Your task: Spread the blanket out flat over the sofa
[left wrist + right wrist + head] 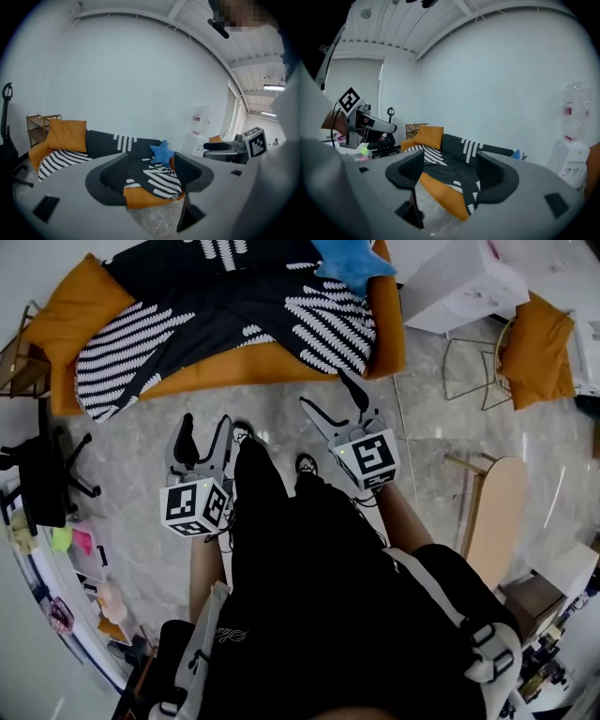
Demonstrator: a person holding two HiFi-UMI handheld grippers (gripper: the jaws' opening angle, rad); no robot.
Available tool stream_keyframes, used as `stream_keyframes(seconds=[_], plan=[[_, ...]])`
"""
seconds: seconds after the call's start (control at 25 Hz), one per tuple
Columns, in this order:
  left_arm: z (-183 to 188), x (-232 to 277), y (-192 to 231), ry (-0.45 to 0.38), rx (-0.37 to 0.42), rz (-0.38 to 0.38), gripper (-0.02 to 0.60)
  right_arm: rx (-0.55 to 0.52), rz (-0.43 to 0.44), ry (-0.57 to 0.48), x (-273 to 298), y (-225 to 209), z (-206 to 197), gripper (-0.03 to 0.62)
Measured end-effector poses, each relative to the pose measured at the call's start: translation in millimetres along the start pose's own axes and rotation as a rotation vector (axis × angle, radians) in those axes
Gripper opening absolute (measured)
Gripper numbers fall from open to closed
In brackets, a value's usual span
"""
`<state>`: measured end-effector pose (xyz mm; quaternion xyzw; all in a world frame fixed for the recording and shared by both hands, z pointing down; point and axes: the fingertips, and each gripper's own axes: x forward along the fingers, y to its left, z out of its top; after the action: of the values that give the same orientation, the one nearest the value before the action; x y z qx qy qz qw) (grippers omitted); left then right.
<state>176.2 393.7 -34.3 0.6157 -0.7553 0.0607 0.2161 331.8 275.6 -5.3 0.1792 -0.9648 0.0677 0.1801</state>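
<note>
At the far left a black office chair (42,479) is being left standing on the grey marbled floor (141,456). Beyond it the orange sofa (248,367) is being shown running along the far side of the room, with a plump orange cushion (70,310) being propped at its left end. The blanket (234,306) is being carried by that sofa: a black cloth with white chevron stripes, being draped over seat and back, its left end being let hang over the front edge, while creases are being held across its middle and a strip of orange seat is being left bare. It is being judged light, soft and limp, likely to sag and fold on itself, neither fragile nor slippery on the upholstery. A hold is best being taken at the hem or corners, one at each end, so that it can be drawn taut. Nearer, above the person's dark trousers (309,559), the left gripper (204,427) is being held with its jaws wide apart and nothing between the textured black pads (112,177), well short of the sofa. To its right the right gripper (323,388) is likewise being held agape and empty, being aimed towards the sofa. Farther right, a blue star-shaped pillow (352,263) is being rested at the sofa's right end, and a boxy white cabinet (459,277) and a wire-framed orange chair (536,348) are being kept well apart from it.
</note>
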Motion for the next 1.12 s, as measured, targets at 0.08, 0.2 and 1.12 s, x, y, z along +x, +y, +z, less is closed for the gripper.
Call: stream_keyframes(seconds=[0.08,0.2,1.12], plan=[[11.8,21.5,19.3,-0.003,0.008,-0.017,0.293,0.010,-0.027,0.003,21.3,-9.8,6.4,0.344],[29.0,56.2,47.6,0.001,0.020,-0.053,0.293,0.014,-0.067,0.003,55.2,-23.5,14.9,0.344],[-62.1,211.3,254.2,0.284,0.051,-0.169,0.293,0.132,-0.099,0.294,279.5,-23.8,-81.4,0.344]])
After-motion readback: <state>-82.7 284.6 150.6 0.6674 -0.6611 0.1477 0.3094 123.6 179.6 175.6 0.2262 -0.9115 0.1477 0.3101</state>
